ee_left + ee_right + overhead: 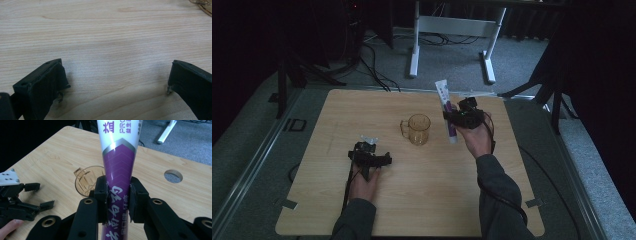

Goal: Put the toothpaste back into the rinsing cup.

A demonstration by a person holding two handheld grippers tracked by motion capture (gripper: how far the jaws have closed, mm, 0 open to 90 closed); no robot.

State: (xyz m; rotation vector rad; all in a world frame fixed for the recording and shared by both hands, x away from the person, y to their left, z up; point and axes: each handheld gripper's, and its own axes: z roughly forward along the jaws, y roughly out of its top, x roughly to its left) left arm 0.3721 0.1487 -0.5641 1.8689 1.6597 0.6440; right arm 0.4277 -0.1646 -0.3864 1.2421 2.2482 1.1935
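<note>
Item 1: toothpaste tube (120,170), purple and white, clamped in my right gripper (118,200); both pads press its purple part. From the high view I see the tube (446,111) held tilted above the wooden table (422,200), just right of the cup.

Item 2: amber plastic measuring cup (418,129), handled, standing mid-table; the right gripper view places it (86,181) behind the tube.

Item 3: my left gripper (371,159), low over the table's near-left part, jaws spread wide, nothing between them; its own view adds bare wood grain (105,37).

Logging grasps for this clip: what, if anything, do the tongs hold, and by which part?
The right tongs clamp the toothpaste tube across its purple lower body. The left tongs stand open over the table, holding nothing.
</note>
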